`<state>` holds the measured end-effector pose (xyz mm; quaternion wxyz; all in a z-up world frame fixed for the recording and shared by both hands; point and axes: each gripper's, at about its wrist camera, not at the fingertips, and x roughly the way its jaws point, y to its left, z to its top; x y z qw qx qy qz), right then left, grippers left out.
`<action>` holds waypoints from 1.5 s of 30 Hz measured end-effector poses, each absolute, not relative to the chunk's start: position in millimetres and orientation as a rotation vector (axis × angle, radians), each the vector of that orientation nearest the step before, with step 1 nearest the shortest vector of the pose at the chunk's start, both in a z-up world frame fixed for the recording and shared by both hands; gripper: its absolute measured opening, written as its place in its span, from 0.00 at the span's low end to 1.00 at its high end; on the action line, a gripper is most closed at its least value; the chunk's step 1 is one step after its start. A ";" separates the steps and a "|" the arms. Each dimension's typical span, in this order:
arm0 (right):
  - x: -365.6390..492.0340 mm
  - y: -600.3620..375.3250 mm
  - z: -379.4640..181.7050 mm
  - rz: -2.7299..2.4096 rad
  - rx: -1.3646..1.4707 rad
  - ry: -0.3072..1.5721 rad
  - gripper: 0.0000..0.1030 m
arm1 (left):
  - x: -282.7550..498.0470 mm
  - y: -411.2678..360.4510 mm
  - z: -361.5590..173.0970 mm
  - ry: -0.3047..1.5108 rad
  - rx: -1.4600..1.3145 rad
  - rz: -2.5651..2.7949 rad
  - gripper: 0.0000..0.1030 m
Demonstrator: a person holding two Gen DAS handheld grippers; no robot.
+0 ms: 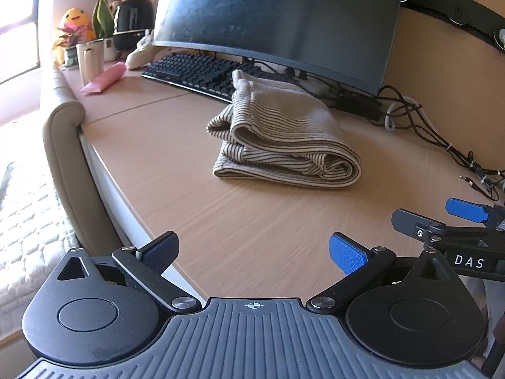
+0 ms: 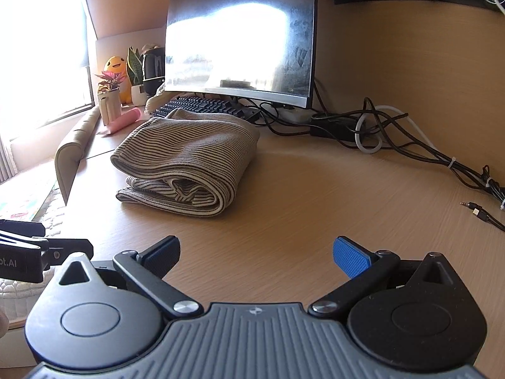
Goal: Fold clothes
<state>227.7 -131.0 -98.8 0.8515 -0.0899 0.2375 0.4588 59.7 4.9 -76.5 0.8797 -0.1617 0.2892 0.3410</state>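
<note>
Nearest to us, our left gripper (image 1: 252,249) and right gripper (image 2: 256,252) both hang over the near part of the wooden desk (image 1: 252,208), fingers spread wide with nothing between them. In the left wrist view the right gripper shows at the far right edge, so the two sit side by side and close together, well short of the cloth.

Farther in lies the striped garment (image 1: 281,145), beige with dark stripes, resting on the desk in a folded bundle of several layers. Its rounded fold faces right and its stacked edges face left and near. The top layer lies a little askew of the lower ones.

We judge the fold mostly done, so the step in hand is tidying or finishing. To do it well, we should come in low from the near side, pinch only the top layer's edge with each gripper, and keep both at equal height so the stack does not slide.

Beyond the garment sit the keyboard (image 1: 195,71), the monitor (image 1: 277,15) and, to the right, tangled cables (image 2: 394,132); we should keep lifts short so cloth does not snag there.
</note>
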 end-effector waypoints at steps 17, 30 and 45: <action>229.0 -132.9 -99.5 0.973 -0.191 0.506 1.00 | 59.2 5.5 -77.8 0.608 -0.348 0.715 1.00; 230.8 -133.9 -99.5 0.975 -0.189 0.511 1.00 | 60.2 5.1 -79.3 0.614 -0.351 0.716 1.00; 231.2 -133.5 -99.1 0.975 -0.188 0.514 1.00 | 57.6 5.6 -78.9 0.598 -0.355 0.737 1.00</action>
